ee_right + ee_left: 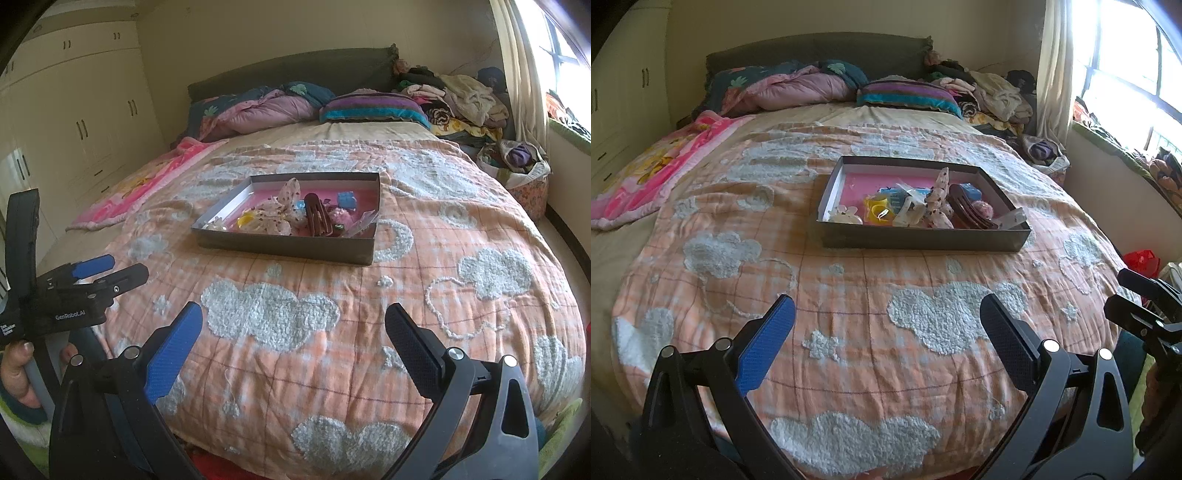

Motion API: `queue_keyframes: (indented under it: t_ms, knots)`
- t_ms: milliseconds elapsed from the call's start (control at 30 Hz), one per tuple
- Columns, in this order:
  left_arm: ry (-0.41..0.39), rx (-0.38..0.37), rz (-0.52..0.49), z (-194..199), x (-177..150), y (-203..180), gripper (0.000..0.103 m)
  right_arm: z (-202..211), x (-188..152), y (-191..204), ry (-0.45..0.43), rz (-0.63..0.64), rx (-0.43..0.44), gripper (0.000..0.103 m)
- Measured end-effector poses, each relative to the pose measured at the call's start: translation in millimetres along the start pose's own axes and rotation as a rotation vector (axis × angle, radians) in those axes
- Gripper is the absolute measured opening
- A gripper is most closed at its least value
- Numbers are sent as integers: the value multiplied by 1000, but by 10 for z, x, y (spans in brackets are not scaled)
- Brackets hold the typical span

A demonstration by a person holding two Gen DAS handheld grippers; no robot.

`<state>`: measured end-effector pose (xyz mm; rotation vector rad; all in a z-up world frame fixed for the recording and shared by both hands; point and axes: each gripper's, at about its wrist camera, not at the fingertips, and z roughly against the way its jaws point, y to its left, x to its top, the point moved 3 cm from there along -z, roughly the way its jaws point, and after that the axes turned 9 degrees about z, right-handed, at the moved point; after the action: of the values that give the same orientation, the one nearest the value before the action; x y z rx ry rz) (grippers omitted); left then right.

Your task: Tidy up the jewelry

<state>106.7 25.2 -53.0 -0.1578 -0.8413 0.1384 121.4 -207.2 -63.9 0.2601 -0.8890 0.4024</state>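
Grey cardboard tray with a pink floor (pixel 923 242) sits in the middle of the bed's peach quilt with fluffy white clouds (pixel 871 295), holding a brown claw hair clip (pixel 967 206), a spotted cream fabric bow (pixel 938 203) and yellow trinkets (pixel 881 212). Near the bed's foot, the left gripper (pixel 886 321) and right gripper (pixel 293 323) both hover released and empty, well apart from the tray.

The left gripper (pixel 886 325) and right gripper (pixel 293 325) both hang with jaws spread wide, nothing between them. A hand (pixel 16 373), probably the person's left, grips the left gripper's handle beside the right one.
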Motion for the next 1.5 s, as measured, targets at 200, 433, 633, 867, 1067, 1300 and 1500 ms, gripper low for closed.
queue_keyframes:
  t_ms: [200, 433, 633, 867, 1067, 1300, 1500]
  knots:
    - [5, -2, 5, -11, 10, 15, 94, 0, 0, 8, -1, 2, 1, 99]
    - [9, -3, -1, -9, 15, 8, 94, 21, 15, 20, -1, 6, 1, 99]
    - [6, -2, -6, -8, 11, 3, 94, 6, 22, 26, 3, 7, 3, 99]
    - [7, 2, -9, -5, 9, 2, 94, 7, 24, 23, 0, 7, 3, 99]
    - [7, 2, -16, 6, 18, -6, 94, 8, 25, 24, -1, 7, 2, 99]
    - [5, -3, -18, 13, 20, -26, 94, 7, 31, 16, 0, 7, -1, 99]
    - [11, -5, -19, -9, 10, -34, 94, 5, 36, 16, 0, 9, -2, 99]
